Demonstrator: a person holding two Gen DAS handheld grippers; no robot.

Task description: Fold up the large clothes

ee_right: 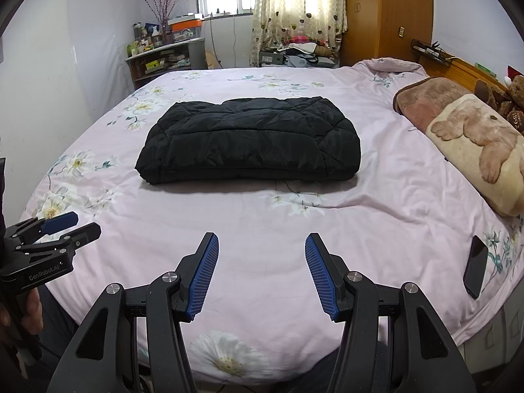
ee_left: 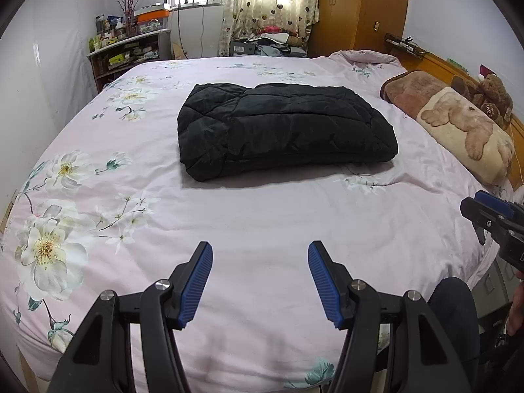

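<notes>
A black quilted jacket [ee_left: 281, 127] lies folded into a thick rectangle in the middle of the bed; it also shows in the right wrist view [ee_right: 252, 140]. My left gripper [ee_left: 260, 252] is open and empty, held above the near edge of the bed, well short of the jacket. My right gripper [ee_right: 262, 242] is open and empty, also above the near edge. The right gripper shows at the right edge of the left wrist view [ee_left: 491, 219]. The left gripper shows at the left edge of the right wrist view [ee_right: 70, 226].
The bed has a pink floral sheet [ee_left: 262, 216]. Plush pillows [ee_right: 475, 137] and a teddy bear [ee_left: 491, 98] lie along the headboard at right. A dark phone [ee_right: 476, 267] lies near the right bed edge. A cluttered shelf [ee_left: 127, 52] and a wardrobe [ee_right: 386, 16] stand beyond.
</notes>
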